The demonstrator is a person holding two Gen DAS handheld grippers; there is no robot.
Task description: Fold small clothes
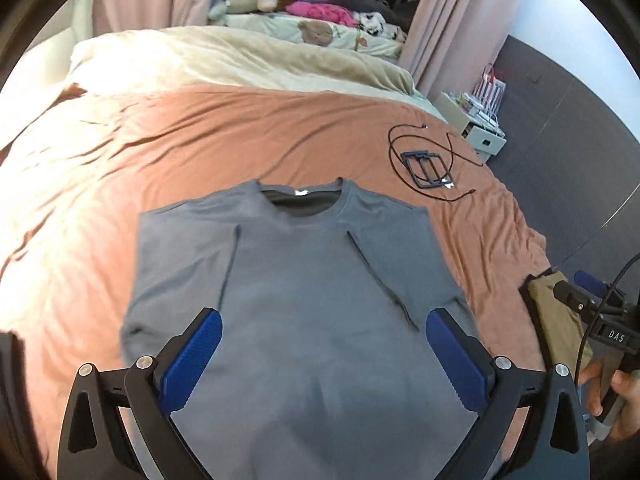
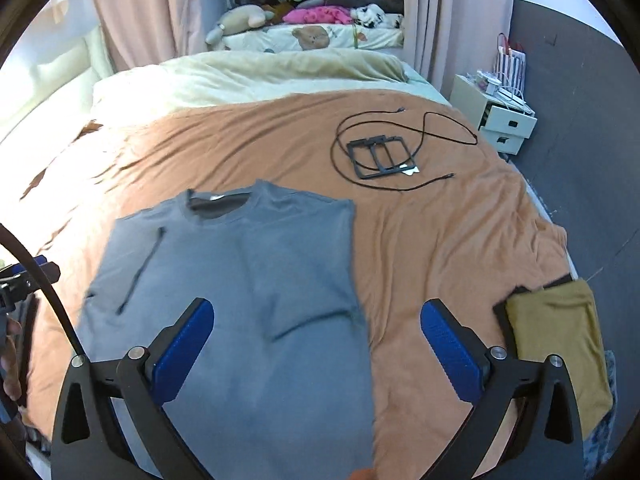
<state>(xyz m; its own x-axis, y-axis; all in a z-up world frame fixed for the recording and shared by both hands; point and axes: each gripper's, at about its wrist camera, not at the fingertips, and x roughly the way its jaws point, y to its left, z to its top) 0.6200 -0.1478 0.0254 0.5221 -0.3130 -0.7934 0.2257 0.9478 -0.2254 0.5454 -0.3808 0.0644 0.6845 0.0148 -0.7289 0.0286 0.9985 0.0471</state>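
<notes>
Now we hold both the left gripper (image 1: 324, 320) and right gripper (image 2: 316, 312) wide open, empty, above the grey T-shirt (image 1: 304, 300) at frame centre.

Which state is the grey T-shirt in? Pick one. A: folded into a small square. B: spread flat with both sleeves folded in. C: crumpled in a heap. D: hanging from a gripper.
B: the grey T-shirt lies flat on the orange bedspread, sleeves turned inward, with both grippers open above it.
</notes>
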